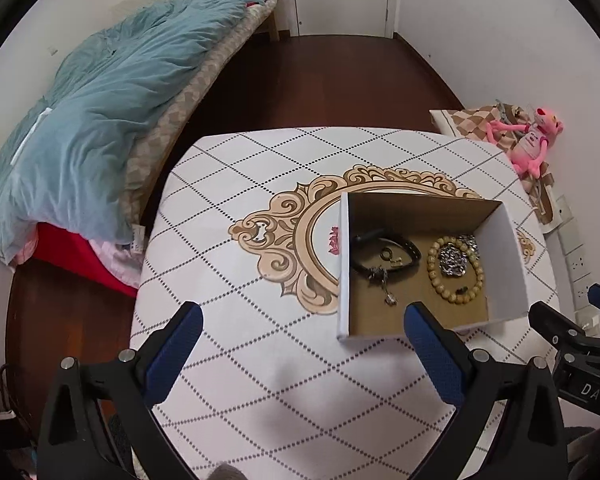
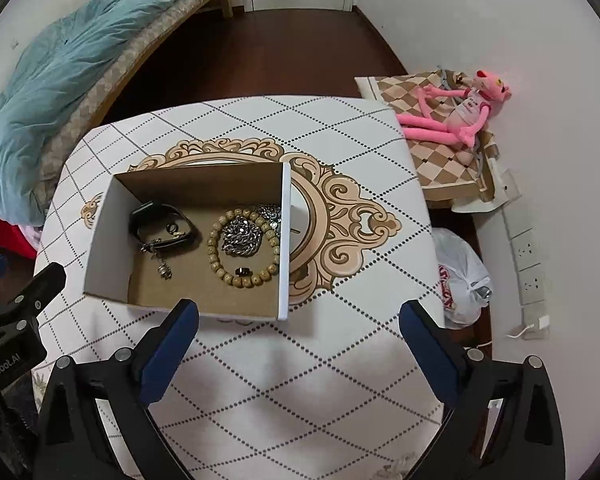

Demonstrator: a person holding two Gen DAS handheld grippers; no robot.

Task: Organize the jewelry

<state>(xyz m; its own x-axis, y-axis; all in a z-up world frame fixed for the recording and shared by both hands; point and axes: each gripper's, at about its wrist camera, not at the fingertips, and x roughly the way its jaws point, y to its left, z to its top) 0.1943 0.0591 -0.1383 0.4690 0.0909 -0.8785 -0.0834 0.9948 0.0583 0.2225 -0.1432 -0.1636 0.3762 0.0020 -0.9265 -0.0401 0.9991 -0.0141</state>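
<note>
An open white cardboard box (image 1: 500,264) (image 2: 100,236) with a brown inside stands on the patterned table. In it lie a black strap bracelet (image 1: 384,250) (image 2: 162,226) with a small metal charm (image 2: 165,272), a wooden bead bracelet (image 1: 456,270) (image 2: 244,248) and a silver chain heap (image 1: 454,258) (image 2: 242,236). My left gripper (image 1: 302,322) is open and empty, hovering near the box's front left. My right gripper (image 2: 298,318) is open and empty, near the box's front right corner.
The table (image 1: 240,216) (image 2: 360,344) has a white diamond-pattern cloth. A bed with a blue quilt (image 1: 100,92) is at the left. A pink plush toy (image 2: 460,112) lies on a checked cushion at the right. A white plastic bag (image 2: 464,280) and wall sockets (image 2: 528,264) are beside the table.
</note>
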